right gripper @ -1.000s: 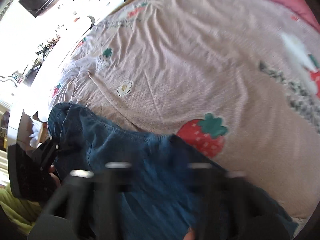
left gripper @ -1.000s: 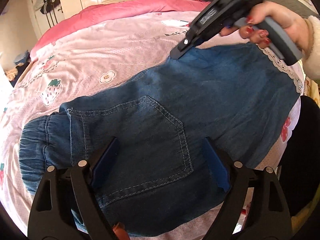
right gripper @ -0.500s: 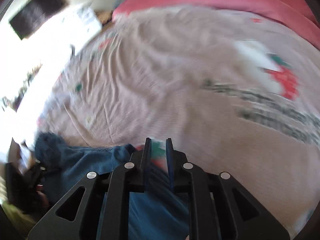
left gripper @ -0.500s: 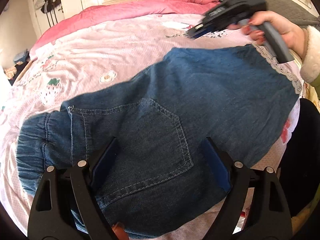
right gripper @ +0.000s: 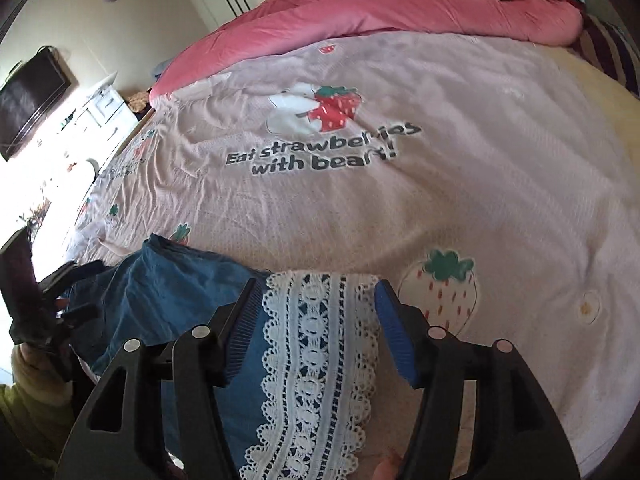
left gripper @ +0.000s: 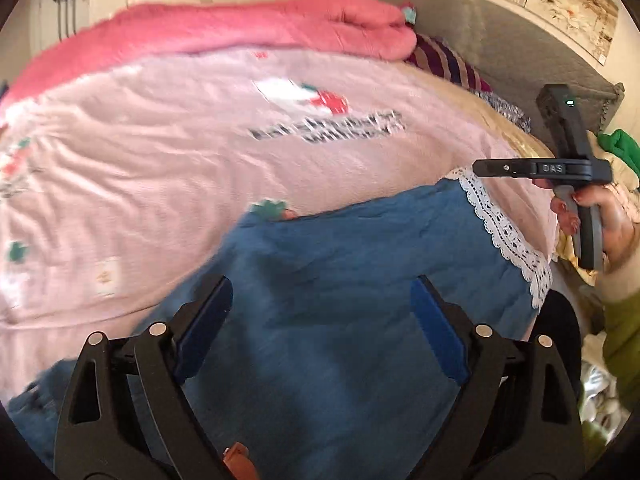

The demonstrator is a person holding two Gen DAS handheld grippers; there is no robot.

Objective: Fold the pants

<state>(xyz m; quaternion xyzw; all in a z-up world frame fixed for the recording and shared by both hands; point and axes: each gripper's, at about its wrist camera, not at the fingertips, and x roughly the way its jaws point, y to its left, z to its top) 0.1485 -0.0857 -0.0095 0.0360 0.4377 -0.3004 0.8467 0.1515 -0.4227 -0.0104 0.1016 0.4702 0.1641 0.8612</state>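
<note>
On the near side of the bed (right gripper: 460, 200), denim pants (left gripper: 360, 300) are lying flat; both left tongs (left gripper: 320, 328) and right tongs (right gripper: 316, 332) are hovering wide, seemingly preparing to pinch the lace hem (right gripper: 316, 360) for folding.

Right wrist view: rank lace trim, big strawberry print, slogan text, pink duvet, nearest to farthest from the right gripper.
1. lace trim: lies between the open jaws of the right gripper.
2. big strawberry print: just ahead, to the right.
3. slogan text: mid-bed, ahead.
4. pink duvet: bunched along the far edge of the bed.
</note>
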